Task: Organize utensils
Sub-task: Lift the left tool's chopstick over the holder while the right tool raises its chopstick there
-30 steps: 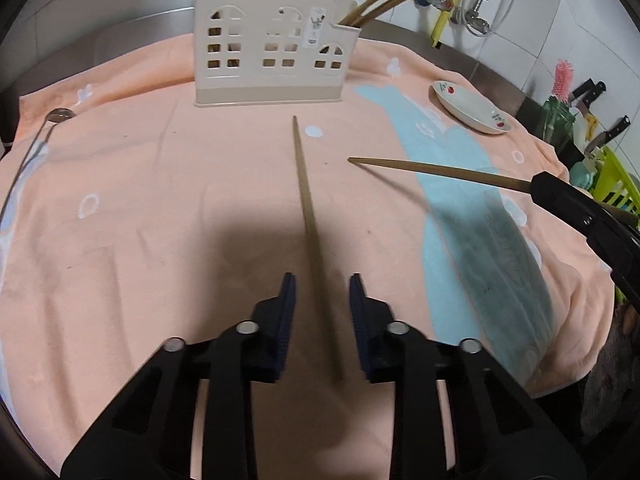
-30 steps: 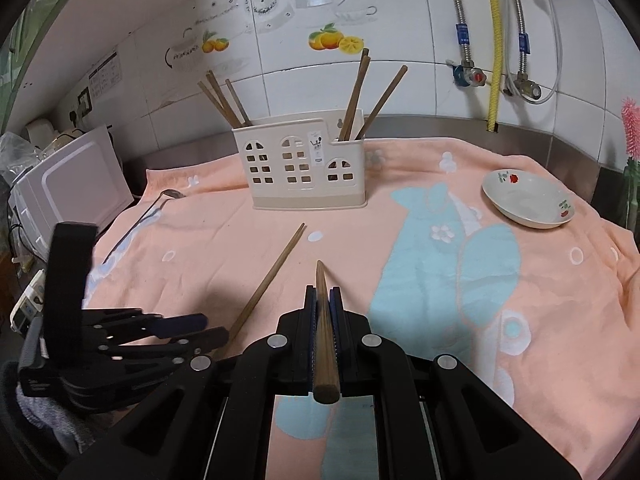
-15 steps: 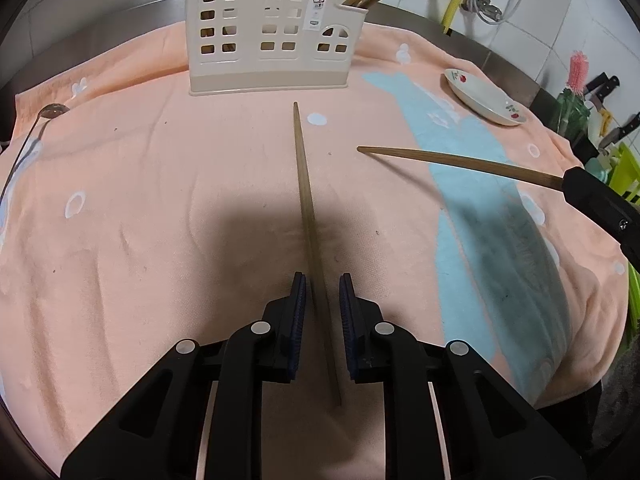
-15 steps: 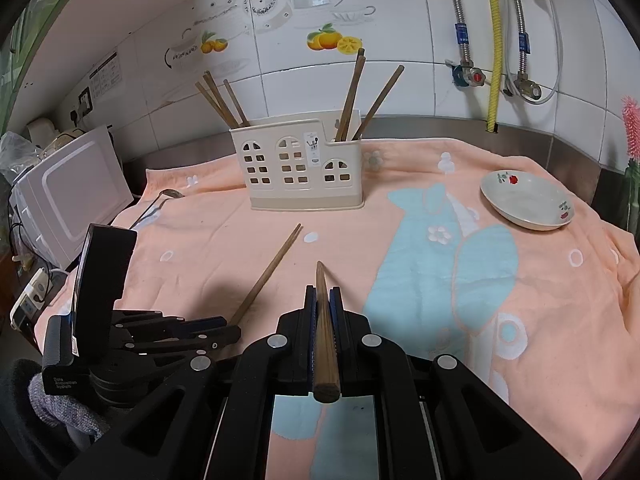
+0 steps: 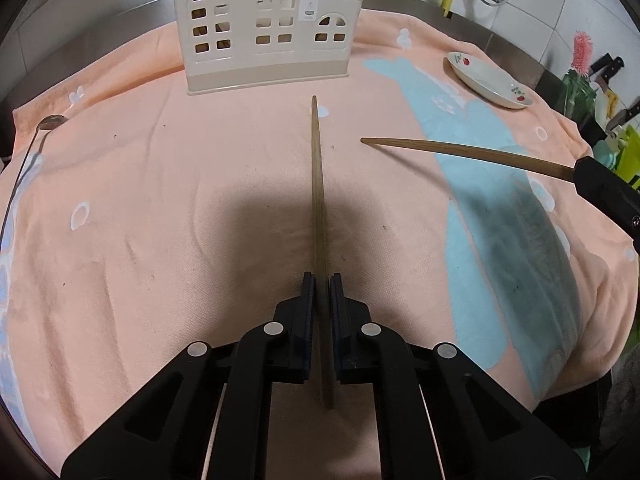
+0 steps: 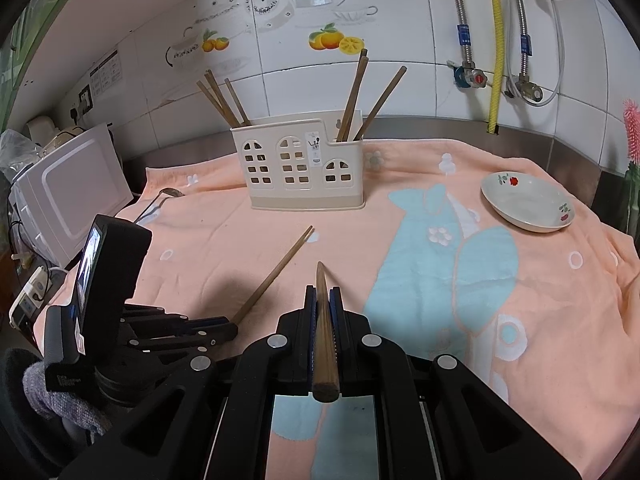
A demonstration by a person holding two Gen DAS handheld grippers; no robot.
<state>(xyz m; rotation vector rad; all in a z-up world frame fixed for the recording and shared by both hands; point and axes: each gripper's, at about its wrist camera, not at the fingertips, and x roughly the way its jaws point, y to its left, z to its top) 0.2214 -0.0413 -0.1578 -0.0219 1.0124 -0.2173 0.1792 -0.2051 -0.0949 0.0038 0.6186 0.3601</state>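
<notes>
A cream utensil holder (image 5: 264, 36) (image 6: 304, 168) with window cut-outs stands at the back of the peach towel, with several chopsticks in its left and right compartments. My left gripper (image 5: 320, 280) is shut on a wooden chopstick (image 5: 317, 184) that lies on the towel and points at the holder; it also shows in the right wrist view (image 6: 276, 272). My right gripper (image 6: 323, 294) is shut on a second chopstick (image 6: 323, 320), held above the towel; in the left wrist view this chopstick (image 5: 460, 152) comes in from the right.
A white dish (image 6: 528, 202) (image 5: 488, 84) sits at the right on the towel. A metal spoon (image 5: 24, 160) (image 6: 158, 202) lies at the left edge. A white microwave (image 6: 68, 188) stands left. Pipes and taps (image 6: 496, 60) run down the tiled wall. Knives (image 5: 608, 68) stand far right.
My left gripper moved forward along the lying chopstick and closed its jaws on it. My right gripper kept hold of its chopstick and barely moved.
</notes>
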